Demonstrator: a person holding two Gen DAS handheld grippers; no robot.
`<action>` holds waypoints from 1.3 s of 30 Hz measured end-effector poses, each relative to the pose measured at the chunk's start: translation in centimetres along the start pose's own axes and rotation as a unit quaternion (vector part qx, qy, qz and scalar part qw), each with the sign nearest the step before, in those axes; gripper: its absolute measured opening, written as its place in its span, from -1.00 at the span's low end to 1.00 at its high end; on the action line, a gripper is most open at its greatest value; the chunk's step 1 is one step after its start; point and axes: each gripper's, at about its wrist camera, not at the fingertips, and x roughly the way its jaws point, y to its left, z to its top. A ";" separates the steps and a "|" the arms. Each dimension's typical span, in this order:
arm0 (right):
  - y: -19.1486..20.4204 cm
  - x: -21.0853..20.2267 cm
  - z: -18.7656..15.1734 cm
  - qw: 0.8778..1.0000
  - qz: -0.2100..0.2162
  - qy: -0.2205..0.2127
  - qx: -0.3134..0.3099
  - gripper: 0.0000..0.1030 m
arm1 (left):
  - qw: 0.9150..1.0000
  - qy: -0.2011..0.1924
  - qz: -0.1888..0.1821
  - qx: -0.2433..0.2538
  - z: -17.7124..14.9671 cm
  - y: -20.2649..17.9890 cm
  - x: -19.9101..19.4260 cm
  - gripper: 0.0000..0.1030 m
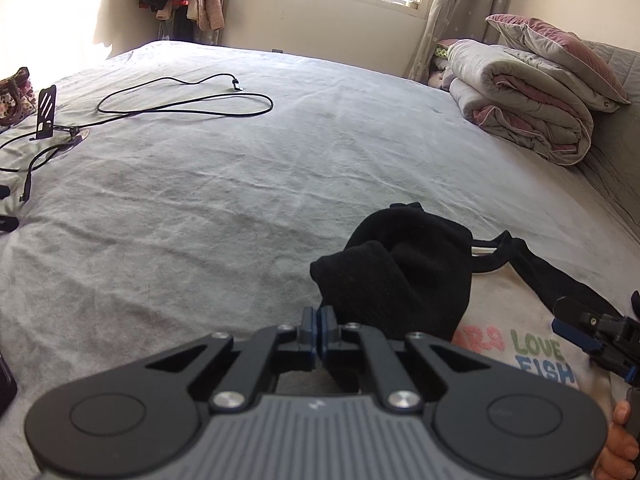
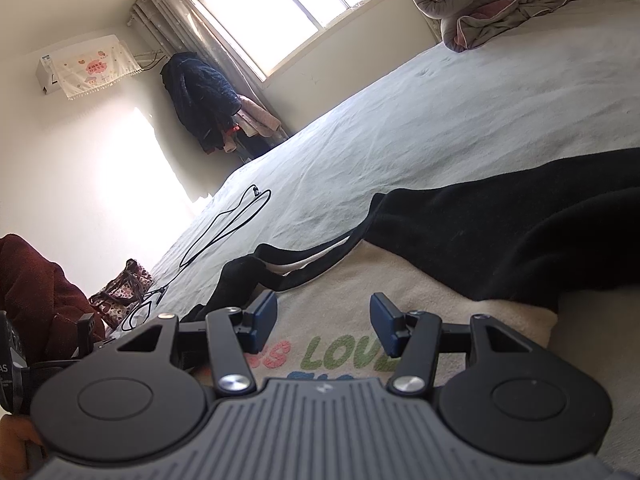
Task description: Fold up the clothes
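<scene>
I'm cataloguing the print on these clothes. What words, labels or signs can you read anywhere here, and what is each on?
"LOVE" in green, on the cream top with black sleeves.
"FISH" in blue, below it on the same top.
Pink word left of "LOVE": partly covered, unreadable.
White cloth cover on the wall air conditioner: pink print, too small to read.

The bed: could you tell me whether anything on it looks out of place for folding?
Yes. A black cable sprawls in loops across the sheet, with a small stand and a floral bag at its far left edge. None is clothing, though all lie clear of the shirt.
</scene>
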 end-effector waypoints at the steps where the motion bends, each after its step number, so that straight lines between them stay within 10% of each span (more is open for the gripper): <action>1: 0.0 0.0 0.0 1.000 0.000 -0.001 0.001 0.09 | 1.000 -0.003 0.007 0.004 0.3 0.0 0.0 -0.96; 17: -0.5 -0.5 0.4 1.000 0.006 -0.008 0.018 0.09 | 0.983 -0.077 0.144 0.080 6.1 1.1 -0.5 -0.96; 39: -0.8 -0.4 0.1 1.000 0.002 -0.001 0.019 0.09 | 0.918 -0.033 0.380 0.108 9.9 9.6 3.9 -0.96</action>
